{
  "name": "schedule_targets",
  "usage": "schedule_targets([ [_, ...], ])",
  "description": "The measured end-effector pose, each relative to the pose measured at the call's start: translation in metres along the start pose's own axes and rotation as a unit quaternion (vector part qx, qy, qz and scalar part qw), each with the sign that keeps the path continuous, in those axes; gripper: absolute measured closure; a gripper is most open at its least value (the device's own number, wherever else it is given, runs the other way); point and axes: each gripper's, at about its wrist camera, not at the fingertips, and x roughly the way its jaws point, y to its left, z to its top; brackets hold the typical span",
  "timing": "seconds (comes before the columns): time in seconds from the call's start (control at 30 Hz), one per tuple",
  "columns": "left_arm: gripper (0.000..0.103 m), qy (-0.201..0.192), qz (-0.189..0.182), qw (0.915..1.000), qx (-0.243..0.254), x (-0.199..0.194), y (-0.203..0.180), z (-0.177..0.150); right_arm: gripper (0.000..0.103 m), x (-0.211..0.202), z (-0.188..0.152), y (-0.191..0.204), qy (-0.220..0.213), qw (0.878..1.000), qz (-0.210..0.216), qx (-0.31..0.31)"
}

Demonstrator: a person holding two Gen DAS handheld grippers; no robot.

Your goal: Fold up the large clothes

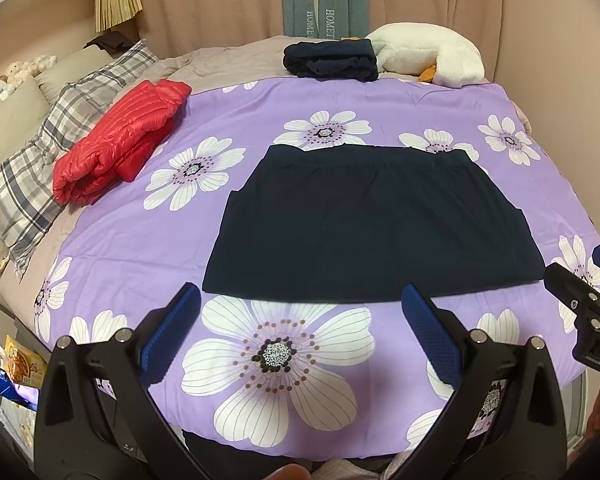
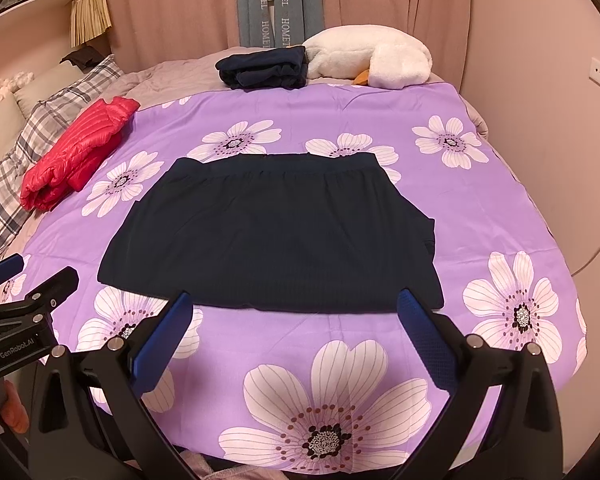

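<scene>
The dark navy knit garment point(image 1: 364, 220) lies flat on the purple flowered bedspread point(image 1: 140, 248) just ahead of both my tools, long axis crosswise, near hem facing me, left tool point(image 1: 300, 300) and right tool point(image 2: 296, 304) both spread open, empty, equally near.

Bare quilt point(image 1: 140, 248) around dark garment point(image 1: 364, 224)

Dark navy garment point(image 1: 364, 224), folded flat, mid-bedspread, waistband farthest.
</scene>
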Motion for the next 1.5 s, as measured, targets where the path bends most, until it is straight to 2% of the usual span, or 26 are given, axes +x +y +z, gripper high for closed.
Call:
schedule_targets([
  [1.5,0.002,0.003,-0.010,0.9999,0.013,0.004,0.009,0.006,0.001,0.000,0.003,-0.007,0.002,1.000,-0.001,0.005],
])
